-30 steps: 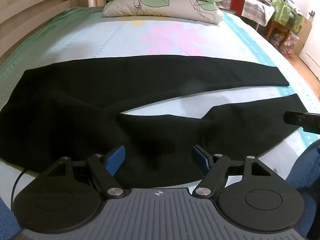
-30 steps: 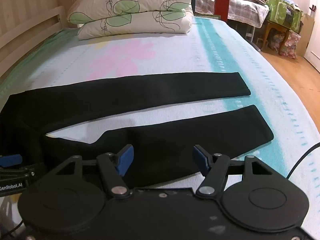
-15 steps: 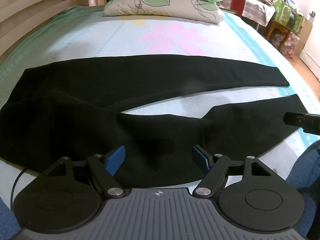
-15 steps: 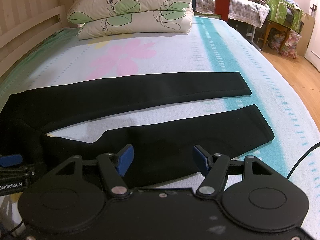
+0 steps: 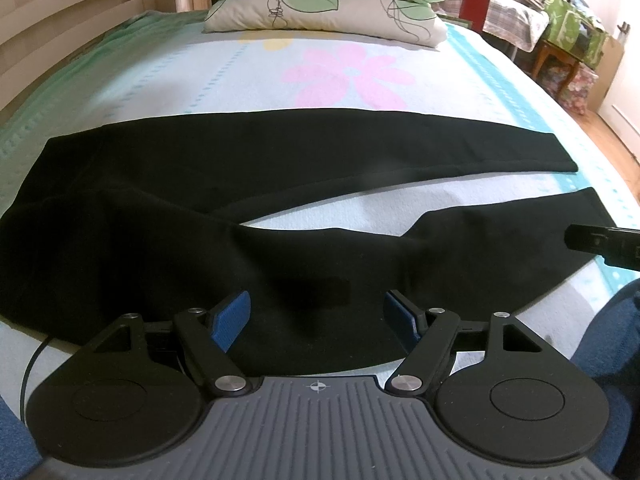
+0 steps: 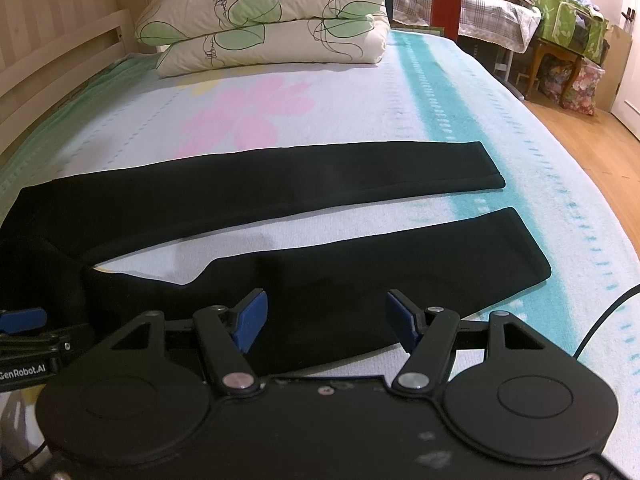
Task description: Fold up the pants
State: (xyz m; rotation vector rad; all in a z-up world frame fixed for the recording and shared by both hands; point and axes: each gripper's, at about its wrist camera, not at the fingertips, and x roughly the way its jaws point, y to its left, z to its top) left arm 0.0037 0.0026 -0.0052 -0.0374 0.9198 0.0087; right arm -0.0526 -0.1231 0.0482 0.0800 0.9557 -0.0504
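Black pants (image 5: 240,168) lie flat across the bed, waist to the left, both legs spread apart and running to the right. They also show in the right wrist view (image 6: 320,188). My left gripper (image 5: 318,314) is open and empty, low over the near leg close to the crotch. My right gripper (image 6: 322,316) is open and empty over the near leg, nearer its hem. The right gripper's edge shows in the left wrist view (image 5: 600,240); the left gripper's blue pad shows in the right wrist view (image 6: 22,320).
The bed has a flower-print sheet (image 5: 348,76). Two leaf-print pillows (image 6: 264,32) are stacked at the far end. A wooden bed rail (image 5: 60,28) runs on the left. On the right are the wood floor (image 6: 592,144), a stool and bags (image 6: 576,52).
Both grippers have crept slightly forward over the near leg. The pants have not moved and both grippers stay open.
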